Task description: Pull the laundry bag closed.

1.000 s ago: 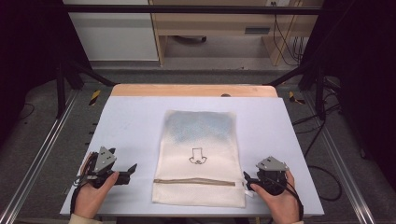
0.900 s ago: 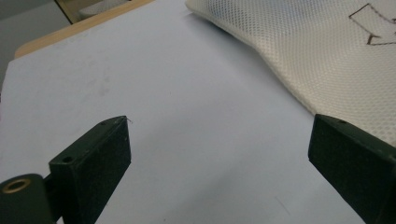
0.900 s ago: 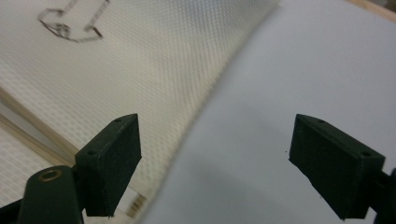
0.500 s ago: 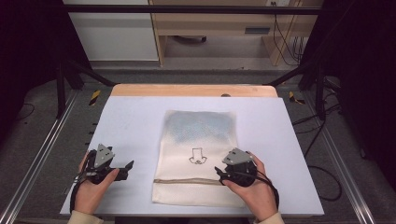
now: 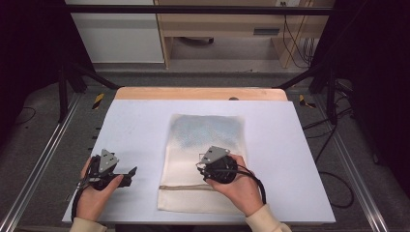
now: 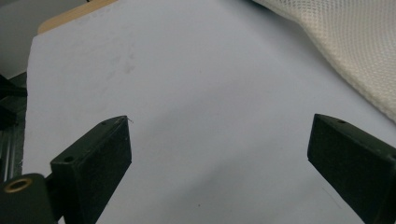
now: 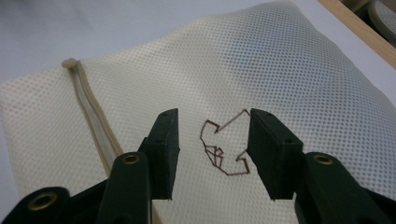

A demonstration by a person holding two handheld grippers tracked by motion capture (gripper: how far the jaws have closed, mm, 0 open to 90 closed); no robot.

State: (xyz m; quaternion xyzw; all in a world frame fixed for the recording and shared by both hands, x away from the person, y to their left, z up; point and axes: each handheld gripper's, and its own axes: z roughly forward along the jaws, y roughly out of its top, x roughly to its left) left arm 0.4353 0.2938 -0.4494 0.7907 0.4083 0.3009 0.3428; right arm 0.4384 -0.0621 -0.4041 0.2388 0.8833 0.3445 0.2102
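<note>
Pale table top [image 5: 130,125] is filling the middle of the high view, dark floor and metal rails lying around it. Cream mesh bag [image 5: 205,164] is lying flat at centre, its zipper [image 5: 193,187] running across the lower part, apparently shut. Right gripper [image 5: 202,169] is hovering over the bag's middle; its jaws have just been closing and are standing partly open on either side of the brown stitched emblem [image 7: 224,149], pinching nothing. Left gripper [image 5: 131,171] is resting at lower left, jaws wide apart over bare table, holding nothing. Judgement: work barely begun; no grasp yet, bag undisturbed. Open room is remaining left, right and beyond the bag; near edge is lying close.
</note>
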